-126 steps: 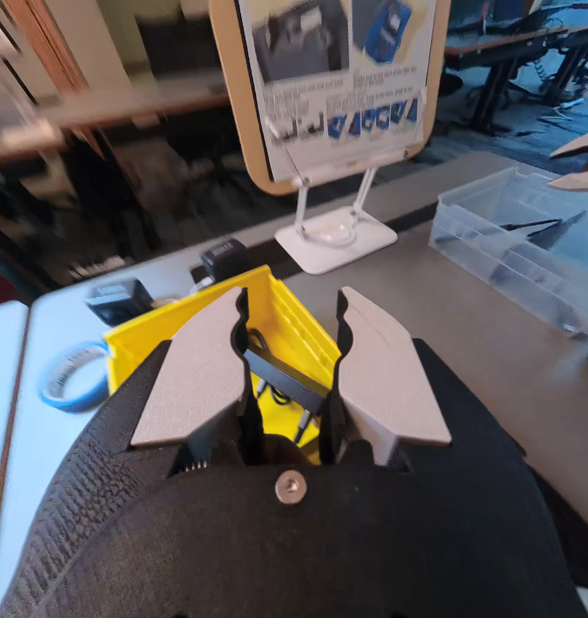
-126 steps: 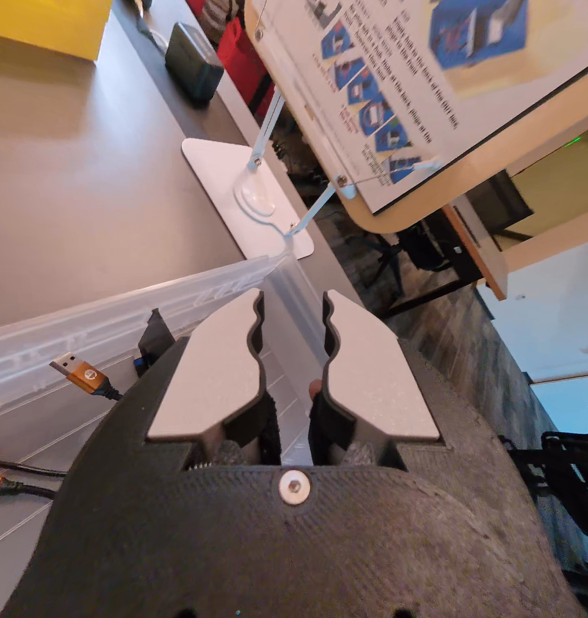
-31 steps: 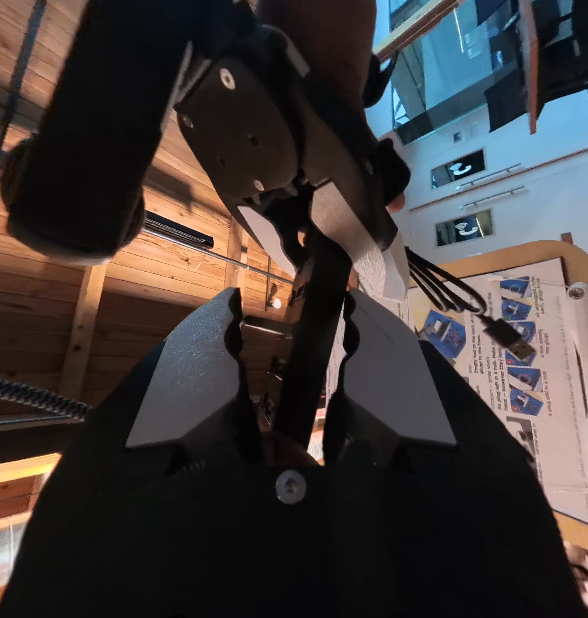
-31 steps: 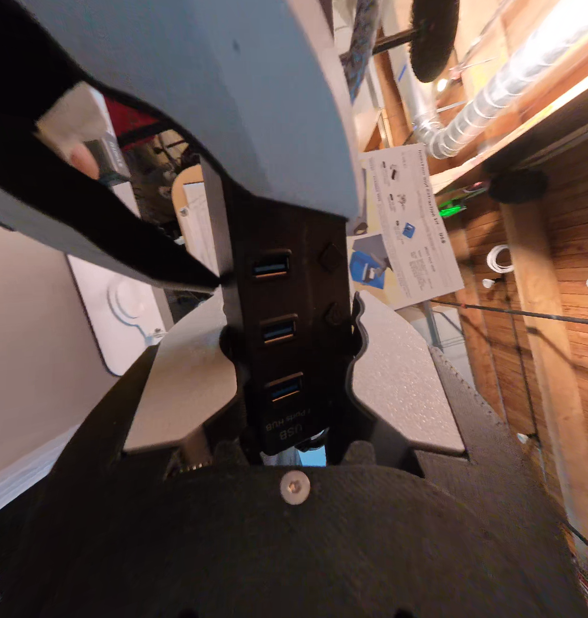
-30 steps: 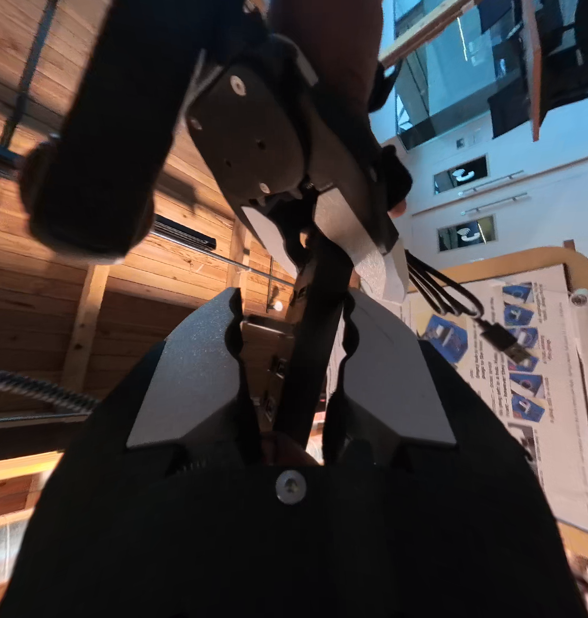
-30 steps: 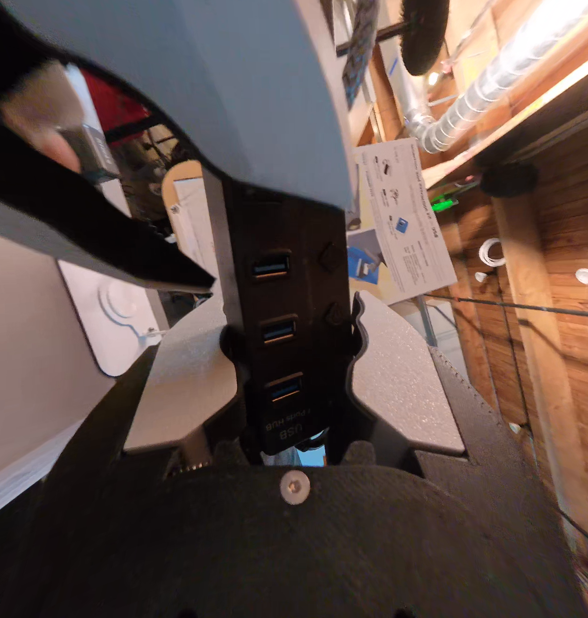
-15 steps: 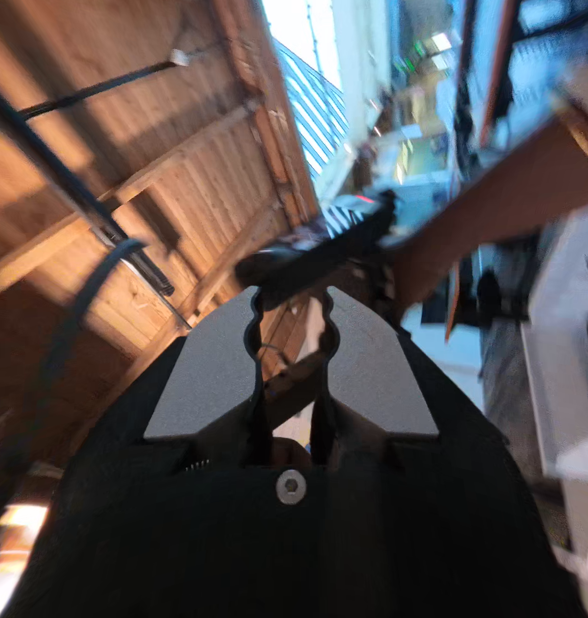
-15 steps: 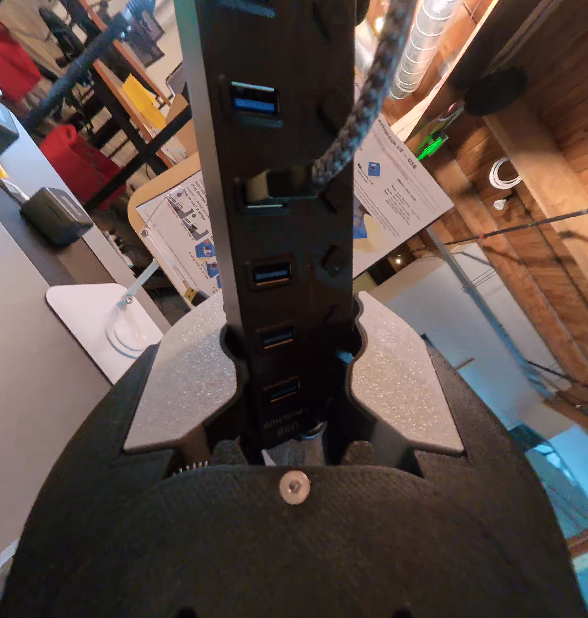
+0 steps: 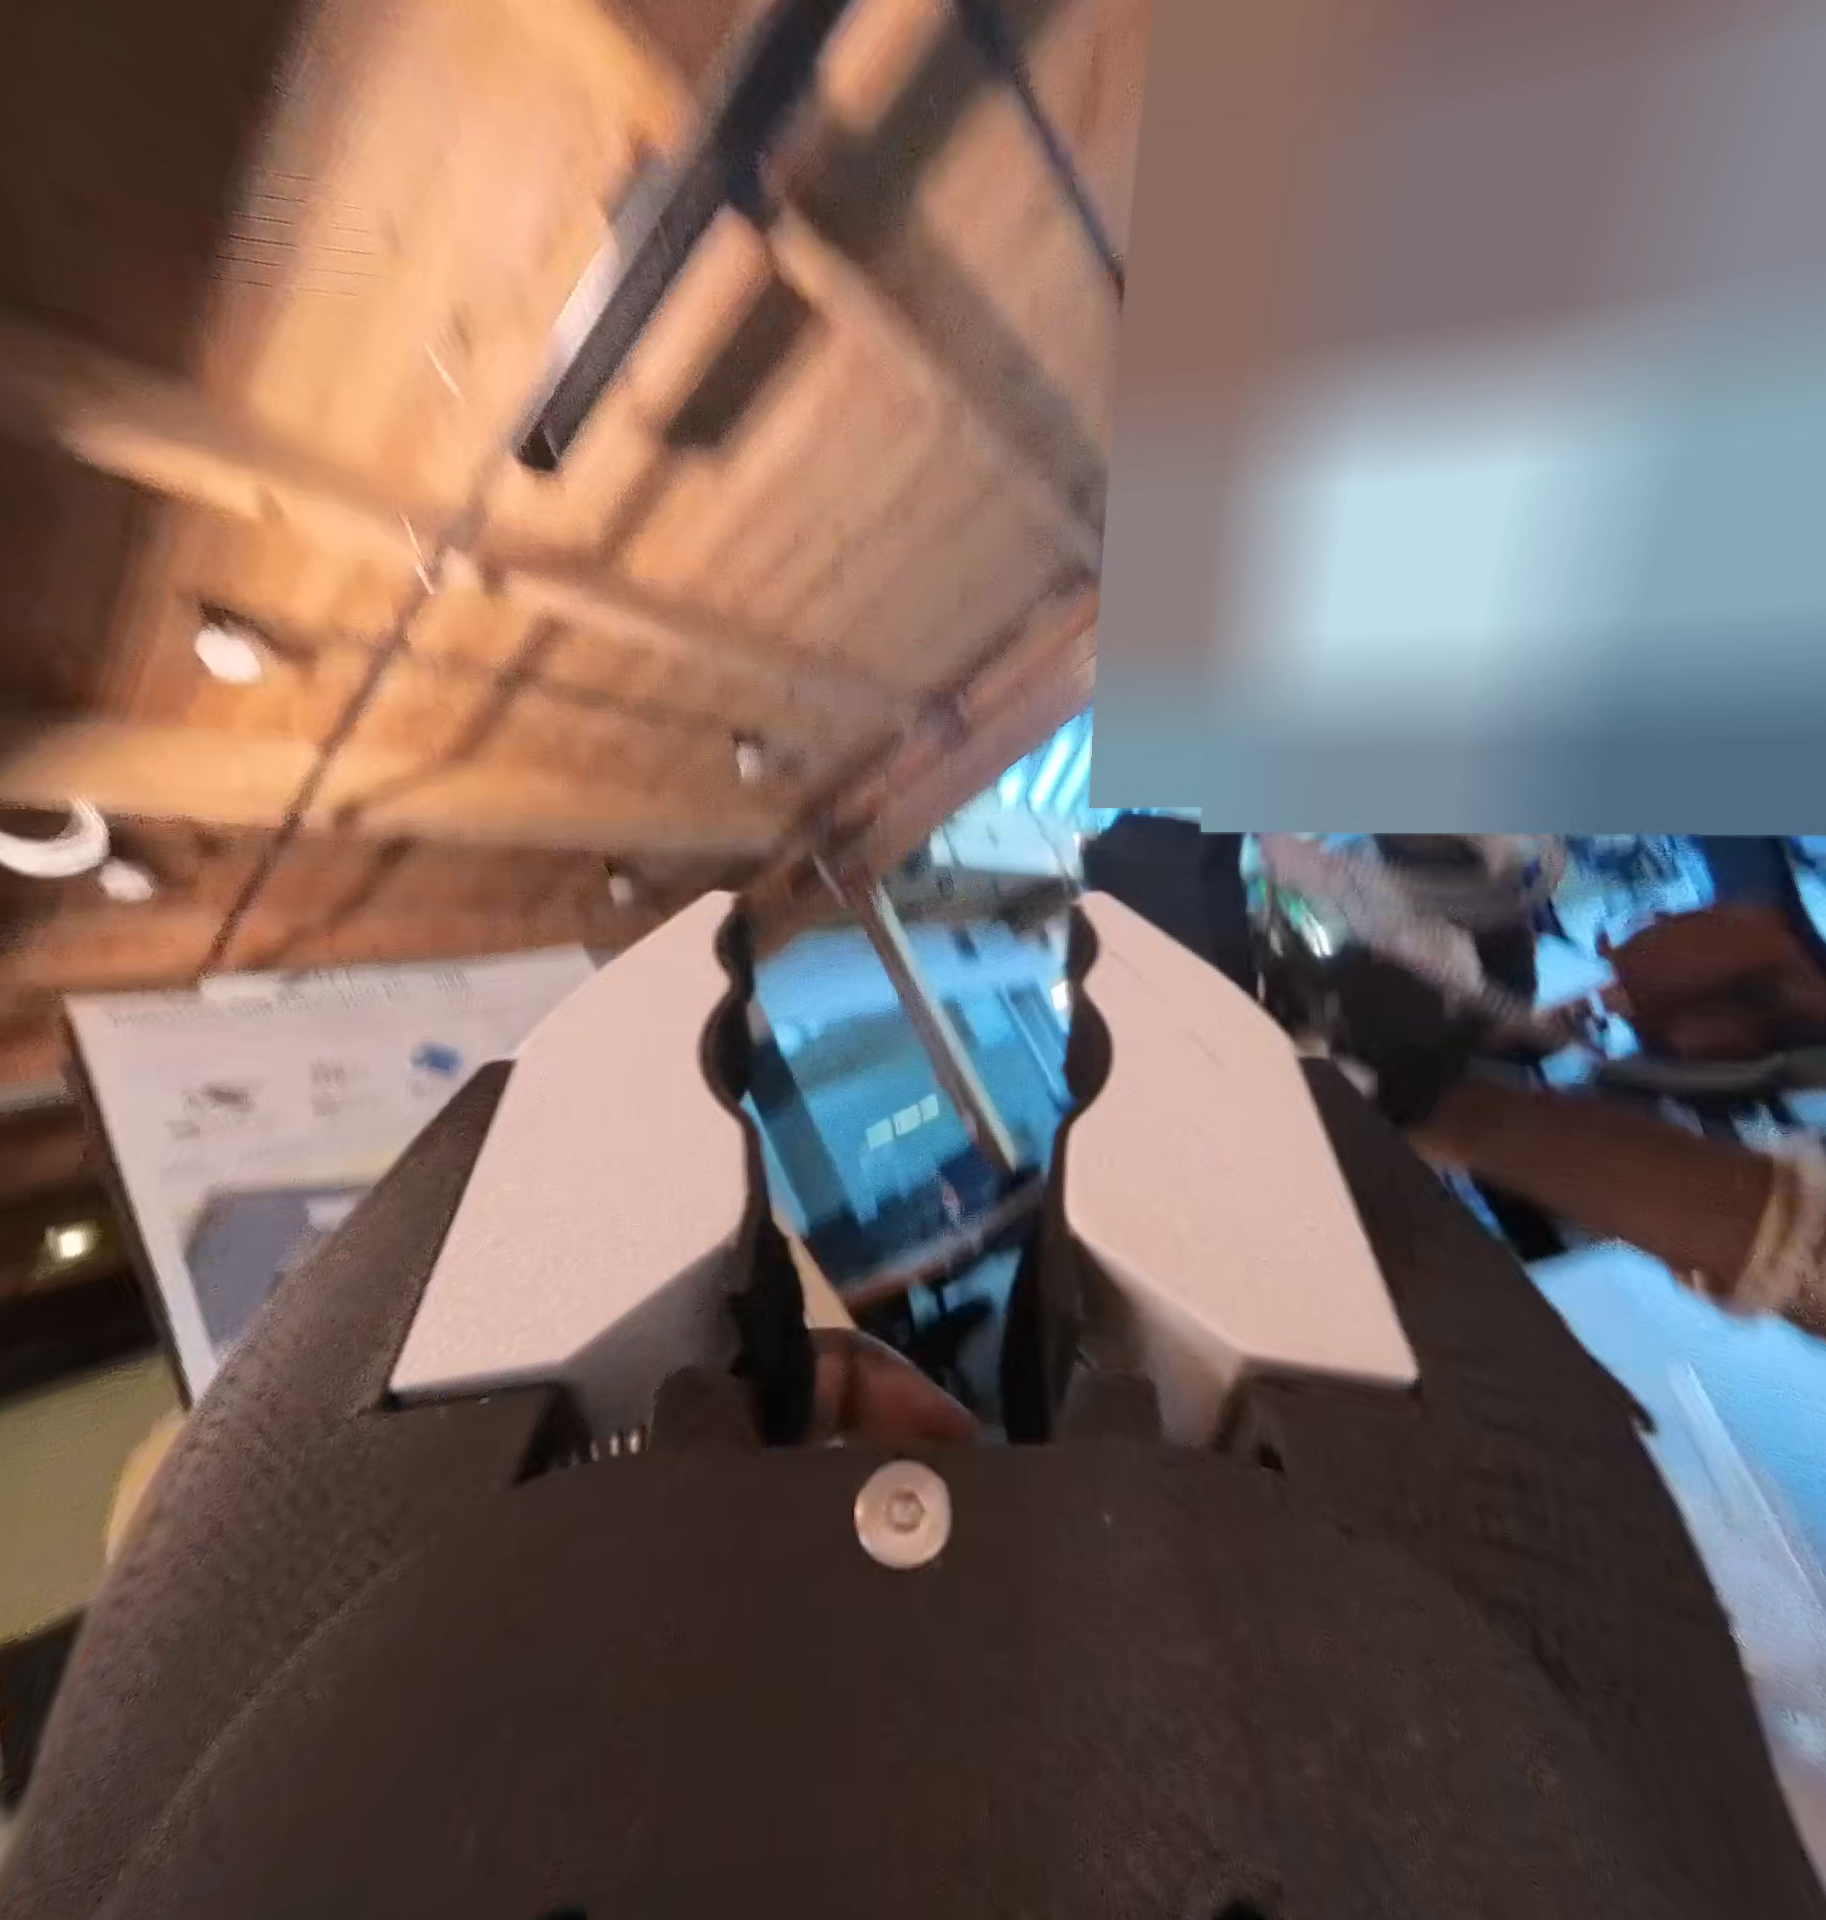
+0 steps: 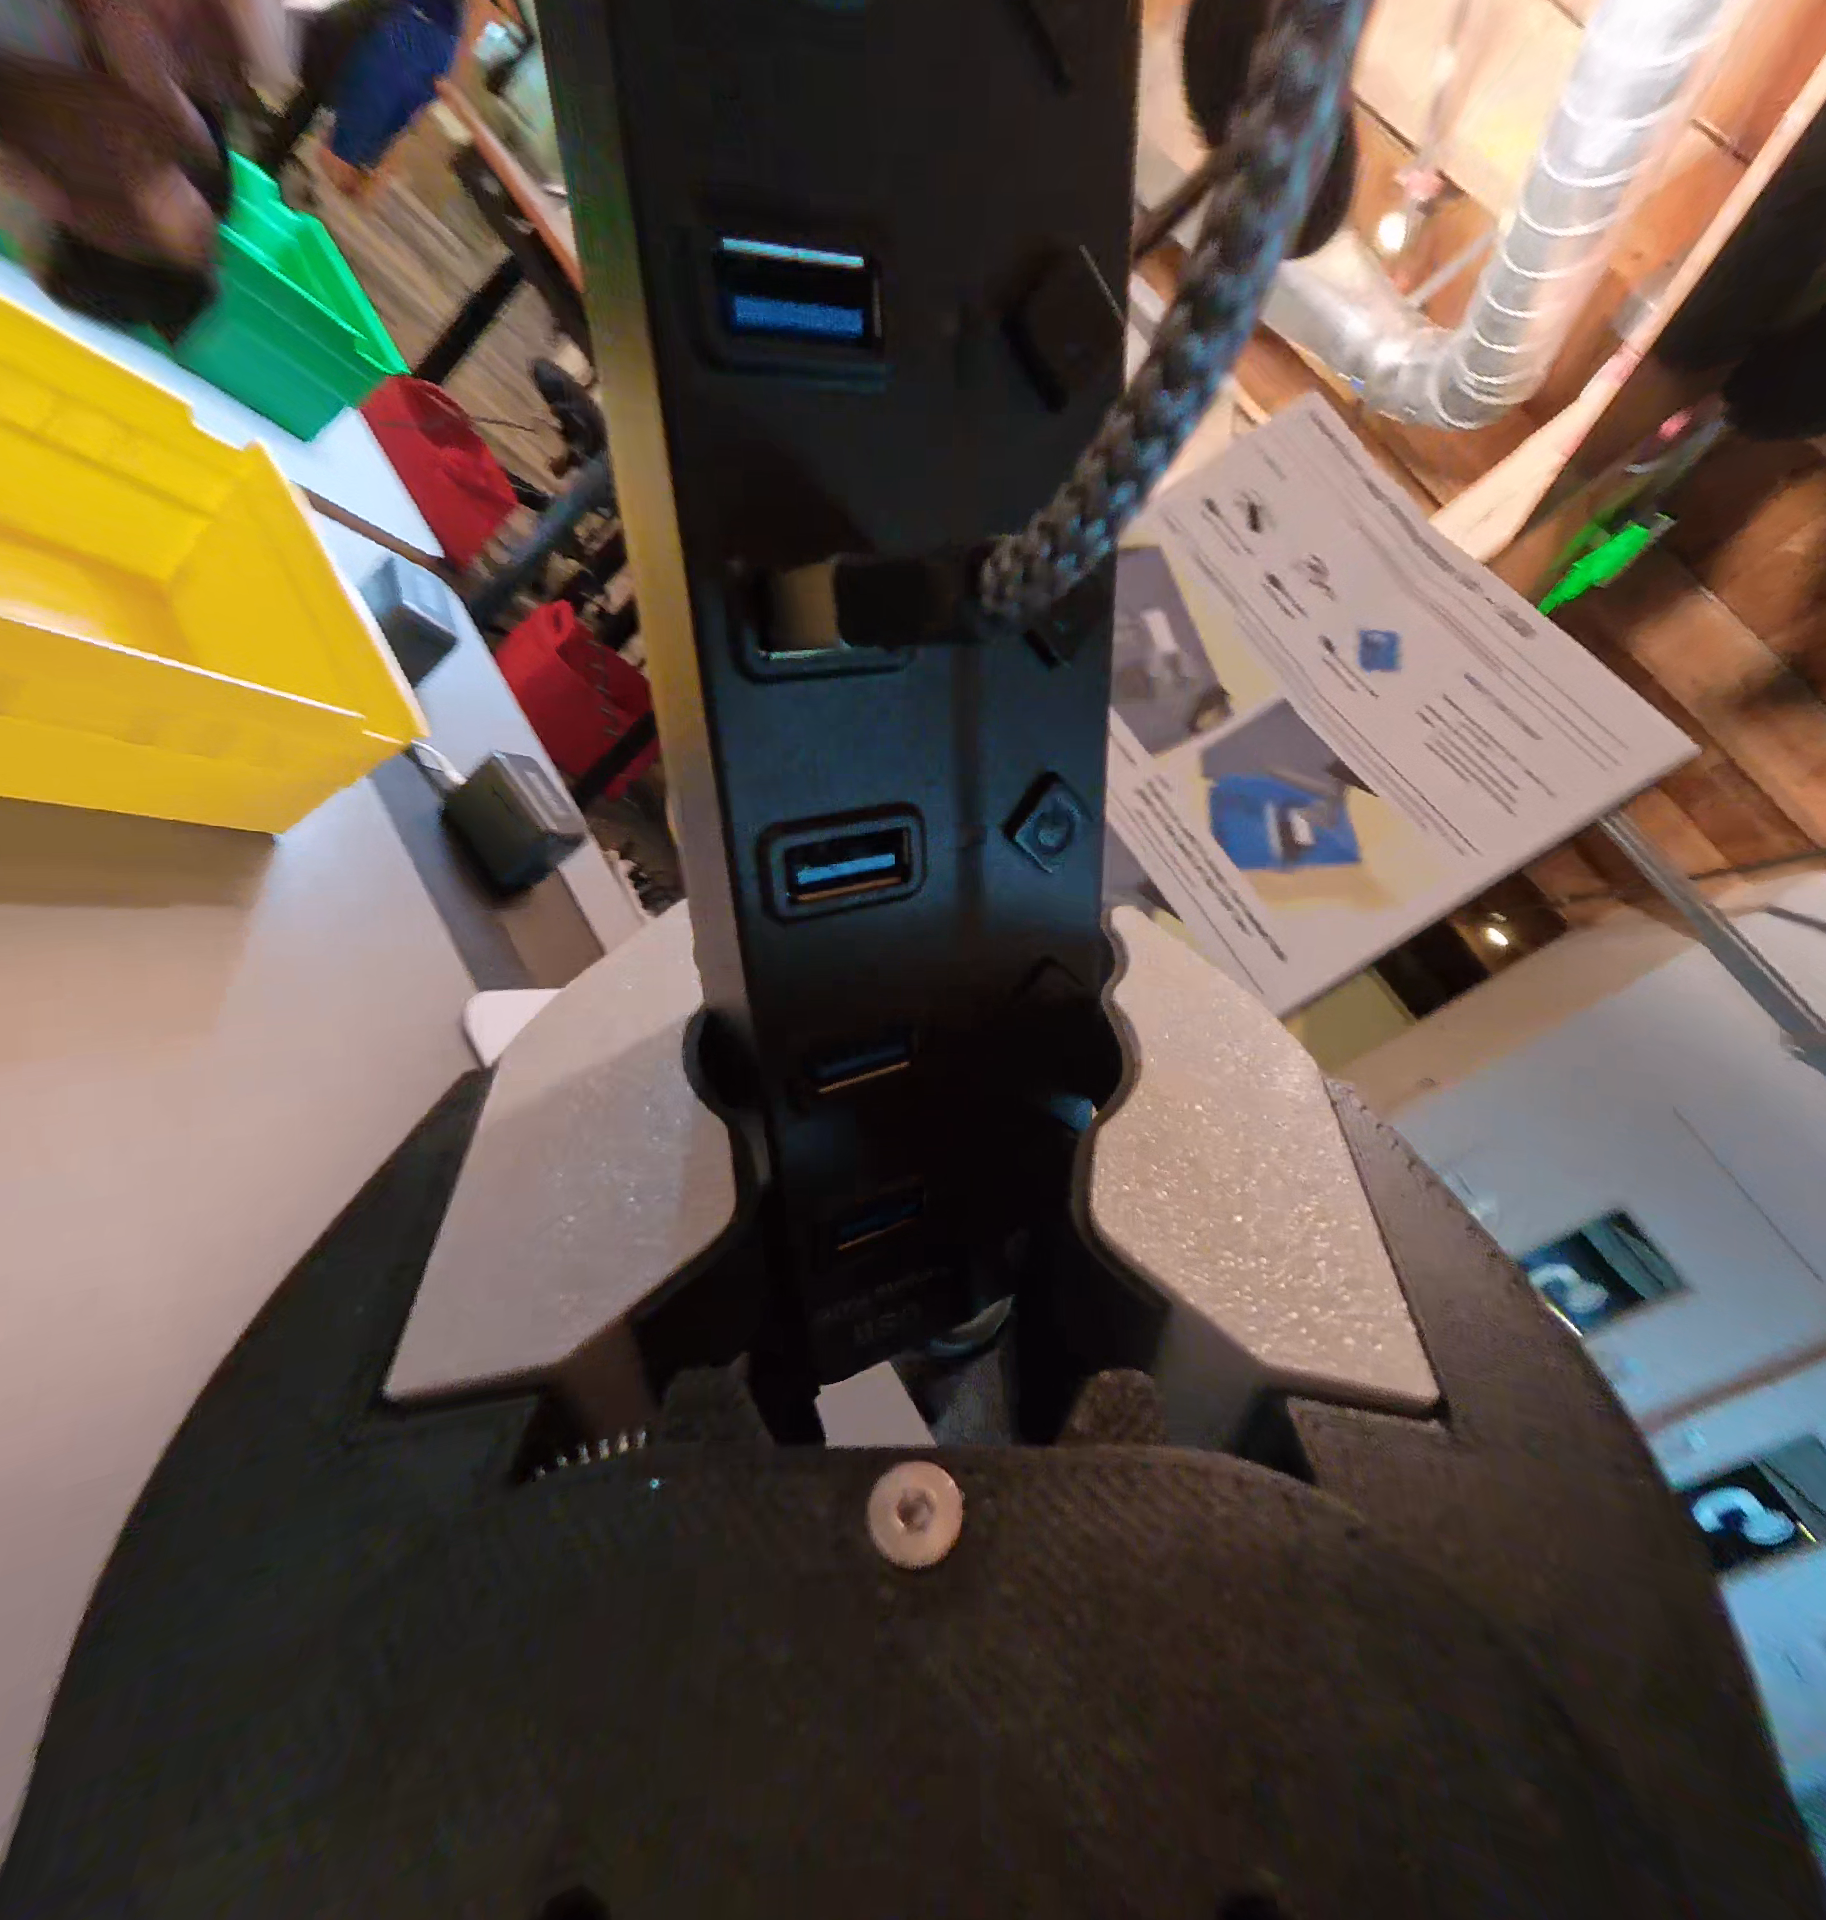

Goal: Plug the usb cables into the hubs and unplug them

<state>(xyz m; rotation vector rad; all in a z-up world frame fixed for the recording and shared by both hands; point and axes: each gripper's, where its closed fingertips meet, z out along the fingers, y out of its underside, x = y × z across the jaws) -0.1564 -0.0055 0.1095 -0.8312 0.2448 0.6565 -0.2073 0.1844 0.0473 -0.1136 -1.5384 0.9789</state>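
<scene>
My right gripper (image 10: pixel 904 935) is shut on a long black USB hub (image 10: pixel 857 436) and holds it upright in the air, gripped near its lower end. Several blue-tongued ports run up its face. A dark braided USB cable (image 10: pixel 1169 343) is plugged into one port (image 10: pixel 867 613) above my fingers and runs up out of view. My left gripper (image 9: pixel 904 914) is open and empty, pointing up toward the wooden ceiling; that view is motion-blurred and shows neither hub nor cable.
A yellow bin (image 10: pixel 130 623) and a green bin (image 10: pixel 285 312) stand on the grey table (image 10: pixel 161 1091) at left, with a black adapter (image 10: pixel 514 821) behind. An instruction sign (image 10: pixel 1387 696) stands at right. A person's forearm with bracelets (image 9: pixel 1667 1174) shows at right of the left wrist view. Some 20 cm of space lies between my two pairs of fingers.
The left gripper, which a second ago was at the hub with the right gripper, has come away, swung round and opened wider. The cable now sits in the hub. The right gripper has tilted slightly.
</scene>
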